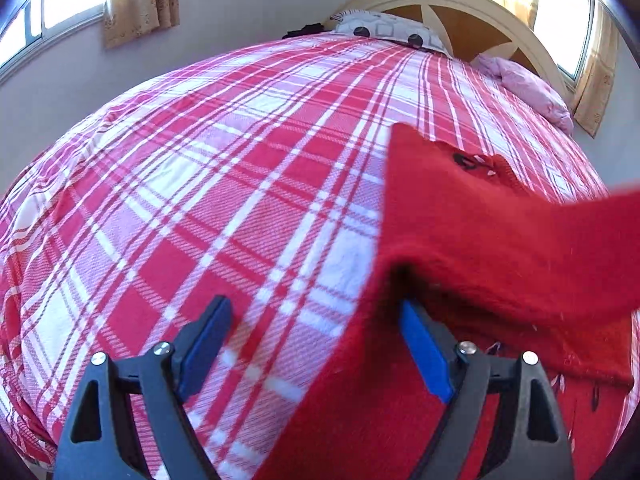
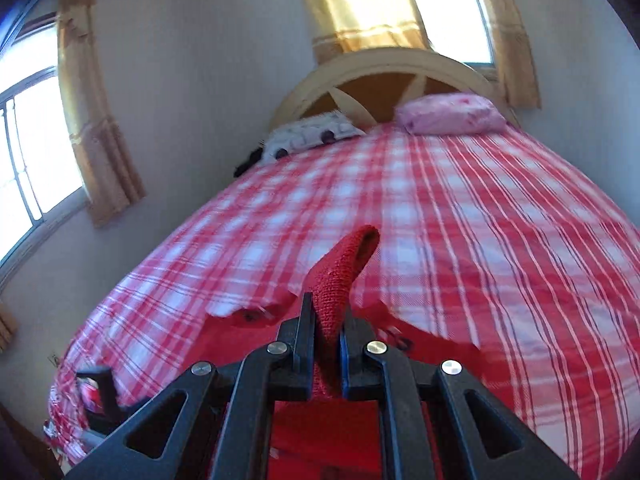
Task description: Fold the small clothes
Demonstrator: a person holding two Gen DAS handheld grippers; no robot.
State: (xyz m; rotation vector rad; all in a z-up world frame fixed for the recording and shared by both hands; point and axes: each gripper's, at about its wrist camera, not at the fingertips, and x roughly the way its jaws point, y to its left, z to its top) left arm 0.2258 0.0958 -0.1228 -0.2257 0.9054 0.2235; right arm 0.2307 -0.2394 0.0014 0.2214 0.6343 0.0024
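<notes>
Right tool (image 2: 326, 320) is clenched on a fold of the red garment (image 2: 340, 280), lifted above the plaid bed (image 2: 500, 220). Left tool (image 1: 316, 320) gapes, cloth draped over one finger (image 1: 424, 352).

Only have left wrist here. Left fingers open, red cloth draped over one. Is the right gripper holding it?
Observer: Yes. The right gripper is shut on a fold of the red cloth.
Operator: Lifted or flat?
Observer: The pinched end sticks up past the fingers; the rest hangs down to the bed.
Operator: Left gripper visible there?
Observer: Something dark low at the left edge, too blurred to tell.
</notes>
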